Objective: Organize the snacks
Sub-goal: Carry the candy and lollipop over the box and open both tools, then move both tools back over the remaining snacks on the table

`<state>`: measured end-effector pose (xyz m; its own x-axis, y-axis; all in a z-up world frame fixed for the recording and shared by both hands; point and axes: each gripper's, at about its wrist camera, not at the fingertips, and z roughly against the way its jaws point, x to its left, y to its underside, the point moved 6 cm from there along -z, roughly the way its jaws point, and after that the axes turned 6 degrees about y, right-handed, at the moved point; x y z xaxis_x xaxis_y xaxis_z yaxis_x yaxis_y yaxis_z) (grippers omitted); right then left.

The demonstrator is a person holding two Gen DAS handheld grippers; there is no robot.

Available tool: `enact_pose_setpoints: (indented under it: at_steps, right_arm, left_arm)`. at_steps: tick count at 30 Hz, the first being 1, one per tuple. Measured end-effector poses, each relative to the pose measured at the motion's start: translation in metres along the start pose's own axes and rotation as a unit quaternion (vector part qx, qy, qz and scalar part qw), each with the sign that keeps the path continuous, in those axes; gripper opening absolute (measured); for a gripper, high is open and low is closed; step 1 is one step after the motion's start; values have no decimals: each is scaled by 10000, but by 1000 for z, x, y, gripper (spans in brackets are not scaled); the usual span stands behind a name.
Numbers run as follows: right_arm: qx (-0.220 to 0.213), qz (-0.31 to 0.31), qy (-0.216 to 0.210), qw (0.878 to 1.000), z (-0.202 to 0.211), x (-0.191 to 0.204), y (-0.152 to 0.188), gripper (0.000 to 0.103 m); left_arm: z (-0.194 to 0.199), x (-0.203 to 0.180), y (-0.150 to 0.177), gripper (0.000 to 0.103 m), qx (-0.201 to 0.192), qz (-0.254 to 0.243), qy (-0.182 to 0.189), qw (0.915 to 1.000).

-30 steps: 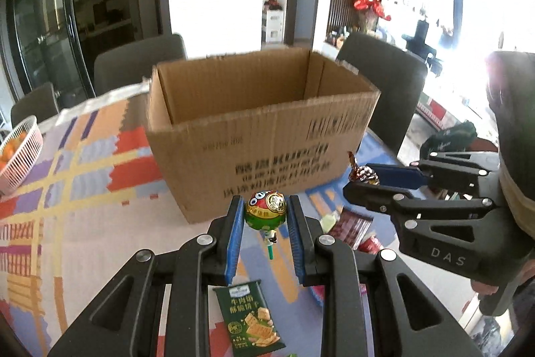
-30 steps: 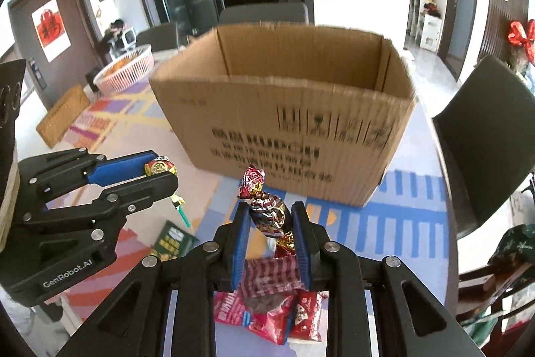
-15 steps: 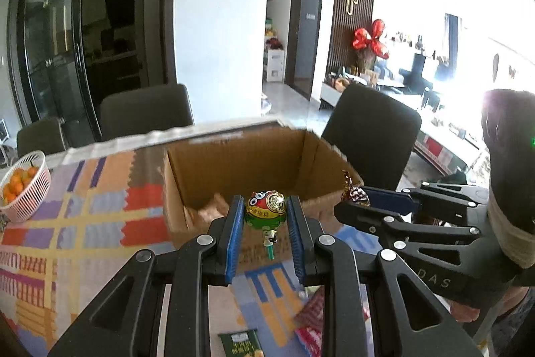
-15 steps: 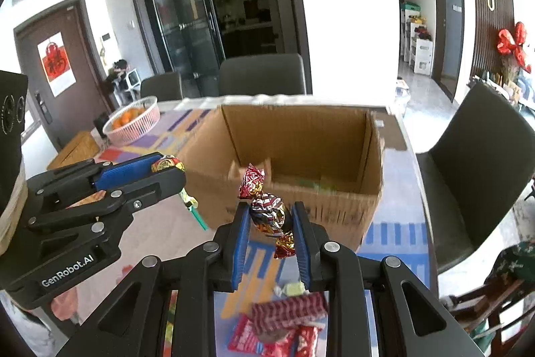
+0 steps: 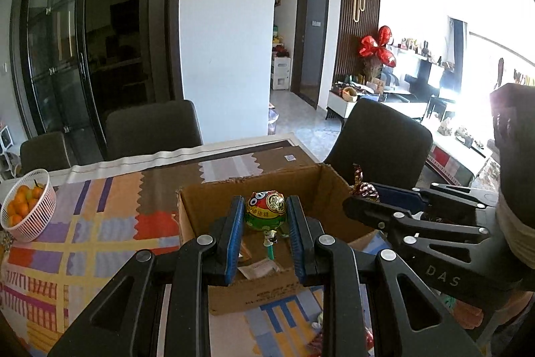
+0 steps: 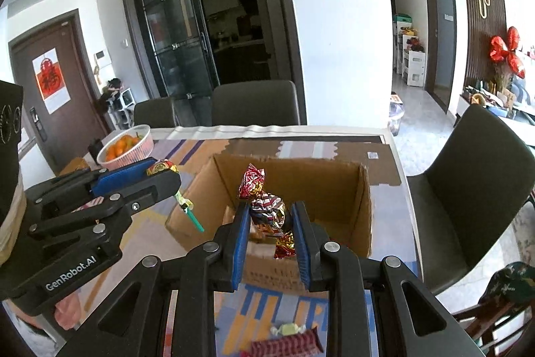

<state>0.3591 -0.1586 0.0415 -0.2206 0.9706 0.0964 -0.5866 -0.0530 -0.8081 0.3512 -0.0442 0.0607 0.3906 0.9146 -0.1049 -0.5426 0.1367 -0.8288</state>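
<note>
The left gripper is clamped on a round green-and-red foil-wrapped lollipop, its stick hanging down over the open brown cardboard box. The right gripper pinches a red-and-silver foil-wrapped twist candy, also held above the box opening. The box sits on the bench's multicoloured patterned cloth. Farther left on the bench stands a white ribbed basket of small oranges; dark chairs stand beyond.

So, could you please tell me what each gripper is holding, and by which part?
Left gripper: round green-wrapped lollipop, by its head. Right gripper: shiny foil-wrapped candy, by its middle.
</note>
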Motion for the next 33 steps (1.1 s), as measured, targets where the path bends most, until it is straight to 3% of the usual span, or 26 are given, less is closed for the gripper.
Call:
enact_pose_setpoints:
  at_steps: [8, 10, 11, 12, 13, 22, 25, 33]
  right_arm:
    - [151, -29, 142, 9998, -24, -4, -13, 27]
    - [155, -63, 254, 9995, -31, -6, -14, 28]
    - [141, -80, 387, 9991, -32, -10, -13, 33]
    - [171, -93, 538, 9984, -34, -12, -11, 44]
    - [173, -115, 639, 9977, -33, -14, -10, 46]
    - [121, -168, 969, 9951, -6, -20, 12, 51]
    - [104, -198, 963, 9951, 8, -17, 21, 51]
    - [122, -213, 920, 9955, 34, -9, 48, 51]
  left_arm:
    - [-28, 15, -7, 27, 255, 48, -121, 9996]
    - [-30, 19, -8, 53, 256, 11, -324, 9991]
    - [-28, 20, -8, 56, 208, -24, -412, 9989]
    - [-26, 20, -7, 56, 168, -65, -510, 9985]
    - [-24, 22, -5, 56, 173, -104, -616, 9979]
    - [11, 18, 22, 62, 192, 5, -770, 9968]
    - [26, 13, 29, 64, 197, 50, -680, 9975]
    - [55, 3, 57, 71, 268, 7, -860, 9959]
